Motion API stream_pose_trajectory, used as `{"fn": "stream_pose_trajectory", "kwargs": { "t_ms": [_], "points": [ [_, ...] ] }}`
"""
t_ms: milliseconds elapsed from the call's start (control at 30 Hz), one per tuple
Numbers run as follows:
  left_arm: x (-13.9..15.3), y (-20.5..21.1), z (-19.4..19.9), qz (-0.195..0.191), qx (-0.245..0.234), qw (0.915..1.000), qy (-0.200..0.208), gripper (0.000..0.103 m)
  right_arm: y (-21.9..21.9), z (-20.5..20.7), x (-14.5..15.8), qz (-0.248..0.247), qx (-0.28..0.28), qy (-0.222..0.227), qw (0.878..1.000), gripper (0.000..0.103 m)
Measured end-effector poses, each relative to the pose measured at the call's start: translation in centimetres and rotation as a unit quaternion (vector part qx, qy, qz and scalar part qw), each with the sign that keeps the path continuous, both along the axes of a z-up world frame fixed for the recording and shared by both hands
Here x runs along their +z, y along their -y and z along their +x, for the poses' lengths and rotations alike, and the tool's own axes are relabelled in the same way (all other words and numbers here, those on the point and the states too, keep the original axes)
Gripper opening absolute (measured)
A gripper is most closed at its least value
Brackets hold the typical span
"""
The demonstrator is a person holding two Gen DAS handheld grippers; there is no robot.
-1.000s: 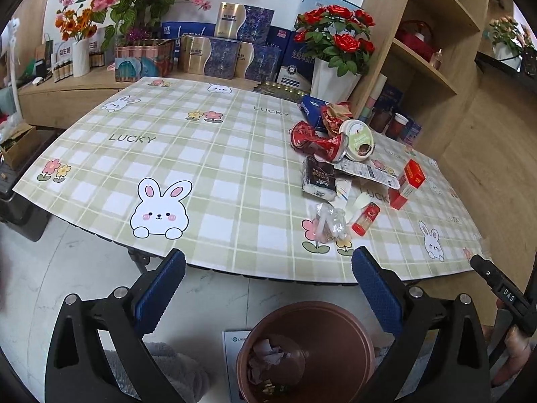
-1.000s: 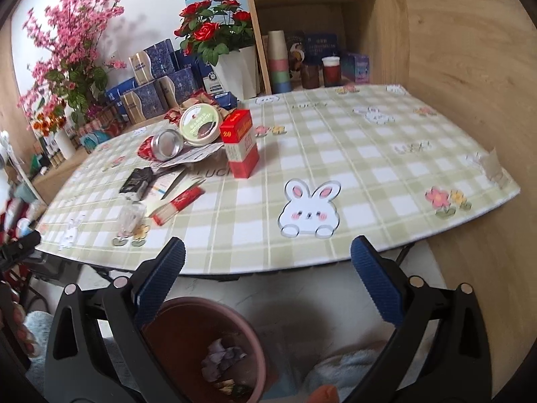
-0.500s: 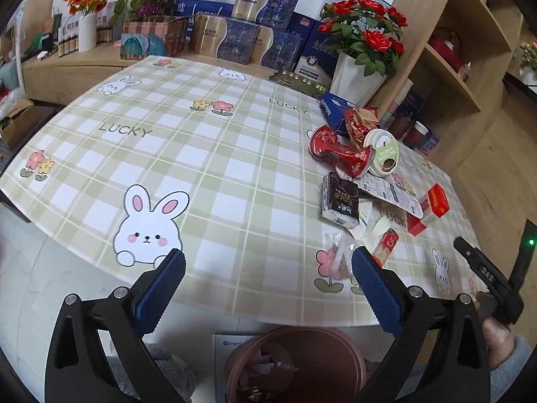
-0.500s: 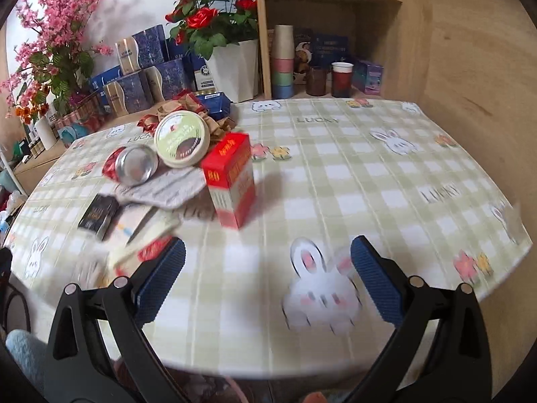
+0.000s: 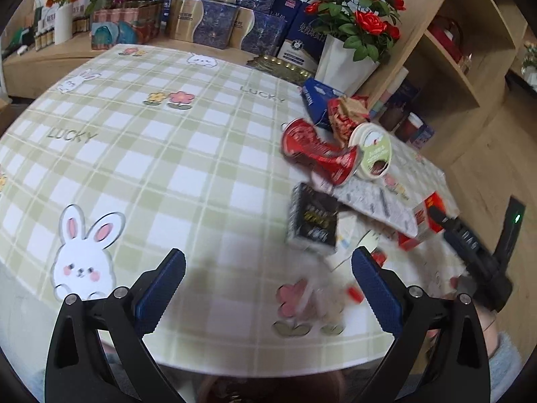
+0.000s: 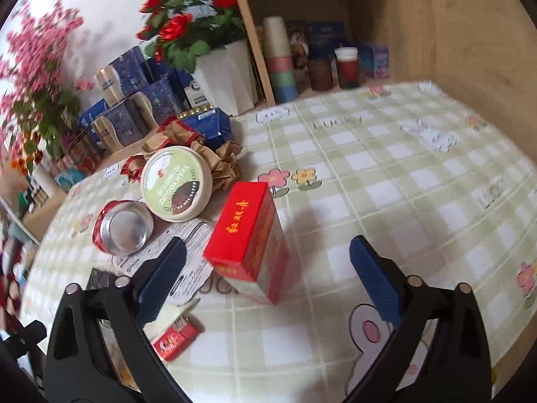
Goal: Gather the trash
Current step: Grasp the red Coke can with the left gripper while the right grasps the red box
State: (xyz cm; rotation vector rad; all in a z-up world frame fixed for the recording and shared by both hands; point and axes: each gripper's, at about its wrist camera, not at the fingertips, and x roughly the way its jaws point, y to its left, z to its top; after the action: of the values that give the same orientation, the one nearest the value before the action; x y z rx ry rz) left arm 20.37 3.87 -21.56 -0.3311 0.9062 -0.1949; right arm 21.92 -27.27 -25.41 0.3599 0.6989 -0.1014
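Trash lies in a heap on the checked table (image 5: 141,154): a crushed red can (image 5: 319,154), a round green-lidded tub (image 5: 372,156), a black packet (image 5: 313,221) and a printed sheet (image 5: 376,201). My left gripper (image 5: 268,288) is open and empty above the near edge, left of a blurred clear wrapper (image 5: 322,299). An upright red box (image 6: 248,235) stands between the fingers of my right gripper (image 6: 266,275). Its jaws are closing, and the pads are still clear of the box. The can (image 6: 122,228), tub (image 6: 176,184) and a small red pack (image 6: 174,339) lie left of it.
A white vase of red roses (image 5: 345,63), blue gift boxes (image 5: 214,23) and wooden shelves (image 5: 470,50) with cups stand behind the table. Crumpled brown paper (image 6: 221,161) and a blue box (image 6: 211,127) lie at the heap's far side. The bin's brown rim (image 5: 268,383) shows under the near edge.
Both grippers have moved forward from above the brown bin to over the table. The red box now sits between the right gripper's fingers, which have narrowed slightly.
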Motion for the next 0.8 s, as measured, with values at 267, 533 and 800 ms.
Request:
{"fn": "stream_pose_trajectory", "kwargs": {
  "t_ms": [267, 533, 800],
  "points": [
    [0.6, 2.5, 6.6, -0.063, -0.015, 0.9974, -0.031, 0.066, 0.8, 0.2, -1.2, 0.000, 0.014, -0.026, 1.000, 0.030],
    [-3.2, 0.4, 12.2, -0.226, 0.087, 0.9621, -0.124, 0.036, 1.6, -0.6, -1.6, 0.010, 0.008, -0.015, 1.000, 0.026],
    [-4.5, 0.9, 14.0, -0.265, 0.105, 0.9506, -0.124, 0.036, 1.9, -0.5, -1.4, 0.010, 0.008, -0.020, 1.000, 0.026]
  ]
}}
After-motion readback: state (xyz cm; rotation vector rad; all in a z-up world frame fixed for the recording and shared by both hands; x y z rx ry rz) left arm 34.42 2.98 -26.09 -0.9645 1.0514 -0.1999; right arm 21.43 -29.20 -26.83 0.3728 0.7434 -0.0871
